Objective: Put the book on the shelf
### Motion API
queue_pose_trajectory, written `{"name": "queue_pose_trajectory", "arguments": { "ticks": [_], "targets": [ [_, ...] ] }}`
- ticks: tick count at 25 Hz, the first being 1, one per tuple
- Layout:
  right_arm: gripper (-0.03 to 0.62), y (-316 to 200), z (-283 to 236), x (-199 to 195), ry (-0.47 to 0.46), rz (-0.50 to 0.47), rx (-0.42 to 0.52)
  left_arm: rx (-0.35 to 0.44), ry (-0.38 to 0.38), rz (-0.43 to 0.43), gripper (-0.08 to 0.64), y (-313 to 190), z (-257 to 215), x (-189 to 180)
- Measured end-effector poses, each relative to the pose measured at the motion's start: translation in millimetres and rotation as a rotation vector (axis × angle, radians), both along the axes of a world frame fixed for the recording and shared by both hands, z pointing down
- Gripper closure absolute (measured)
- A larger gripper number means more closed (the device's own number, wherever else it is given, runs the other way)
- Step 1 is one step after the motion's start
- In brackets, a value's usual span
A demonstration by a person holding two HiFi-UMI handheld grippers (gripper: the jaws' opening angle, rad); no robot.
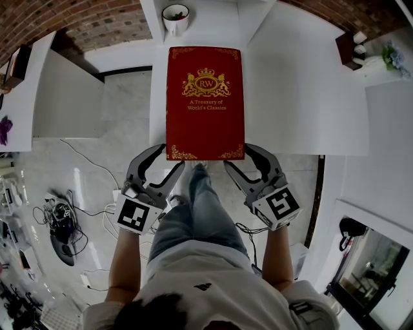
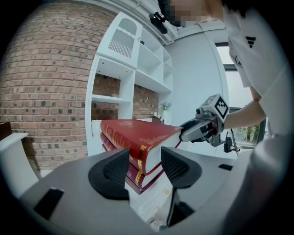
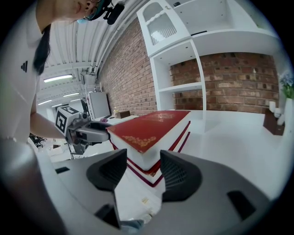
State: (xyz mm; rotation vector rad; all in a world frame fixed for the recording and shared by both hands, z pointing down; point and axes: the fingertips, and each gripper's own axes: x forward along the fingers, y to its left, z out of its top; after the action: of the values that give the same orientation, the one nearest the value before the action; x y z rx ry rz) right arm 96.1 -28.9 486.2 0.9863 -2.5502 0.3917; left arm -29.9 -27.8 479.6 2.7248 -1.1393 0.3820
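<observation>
Red hardcover book with gold crest (image 1: 205, 90) lies flat on top of a stack of similar red books (image 2: 132, 168), on the narrow white ledge (image 1: 157, 97) at the foot of the white shelf unit (image 2: 133, 69). Left gripper (image 1: 169, 161) sits at its near left corner and right gripper (image 1: 239, 158) at the near right one. Both claws are spread wide and neither pad presses on the cover. Looks like the book is set down and let go, so only pulling back is left. White mug (image 1: 175, 18) sits further along the ledge. Brick wall (image 1: 97, 26) behind, pale glossy floor (image 1: 90, 142) with cables.
</observation>
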Motion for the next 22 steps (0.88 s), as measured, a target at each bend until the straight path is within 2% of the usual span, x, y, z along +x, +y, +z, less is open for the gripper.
{"name": "queue_pose_trajectory", "arguments": {
  "ticks": [8, 22],
  "targets": [
    [0.373, -3.4, -0.3, -5.8, -0.011, -0.015, 0.004, -0.004, 0.008, -0.008, 0.337, -0.7, 0.9, 0.8],
    [0.373, -5.9, 0.9, -5.9, -0.003, 0.021, 0.019, 0.000, -0.004, -0.038, 0.334, -5.1, 3.0, 0.5]
  ]
}}
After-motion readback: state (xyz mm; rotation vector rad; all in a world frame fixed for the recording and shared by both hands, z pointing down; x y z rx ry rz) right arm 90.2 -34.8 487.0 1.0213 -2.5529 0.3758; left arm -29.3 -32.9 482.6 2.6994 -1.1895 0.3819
